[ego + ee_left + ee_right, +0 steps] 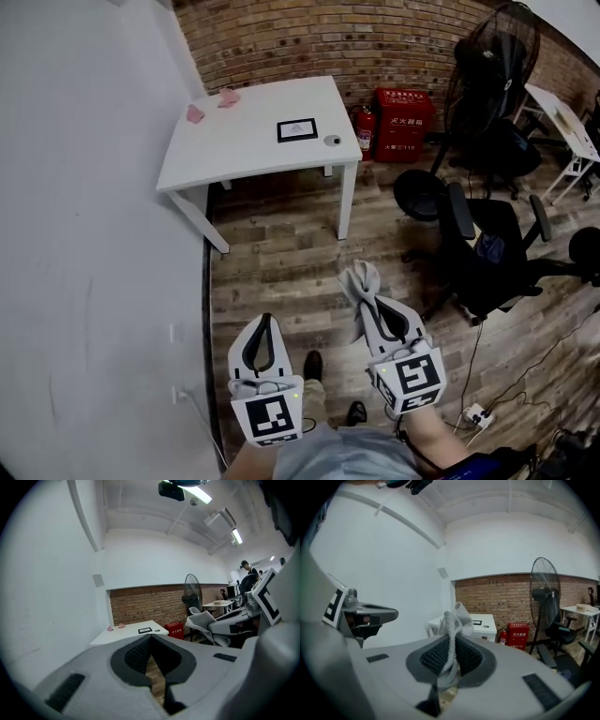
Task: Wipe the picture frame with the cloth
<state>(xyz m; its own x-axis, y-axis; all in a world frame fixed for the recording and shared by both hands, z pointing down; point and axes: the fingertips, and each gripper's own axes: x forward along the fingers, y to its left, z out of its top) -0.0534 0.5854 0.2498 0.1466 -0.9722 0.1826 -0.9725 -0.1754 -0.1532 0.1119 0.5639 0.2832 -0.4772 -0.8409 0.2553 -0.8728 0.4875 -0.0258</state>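
- The cloth (361, 286) looks soft, light and limp. It is bunched into a grey twist and will likely flop and fold, so it is best pinched by a thick fold with a loose tail left free to wipe.
- The frame (297, 129) is a small, dark-edged flat rectangle lying face up on the white bench (246, 150). It is probably light and stiff, with a glazed face that could scratch or slide under a push. Steady it by an edge or corner, not the face.
- The frame is well apart from both grippers, toward 12 o'clock in the head view, with wooden floor (281, 262) in between. A small round thing (332, 141) sits just beside it at about 4 o'clock, and two pink bits (195, 113) lie near the bench's far corner at 10 o'clock.
- The right gripper (368, 305) has its jaws closed on the cloth. Its own view shows the twist (451, 620) clamped between the pads and standing up past the tips.
- The left gripper (265, 321) has its jaws pressed together with nothing between them.
- Both grippers are held low and close to the body, side by side and pointing toward 12 o'clock, with the white wall (94, 234) at 9 o'clock. Wiping has not begun.
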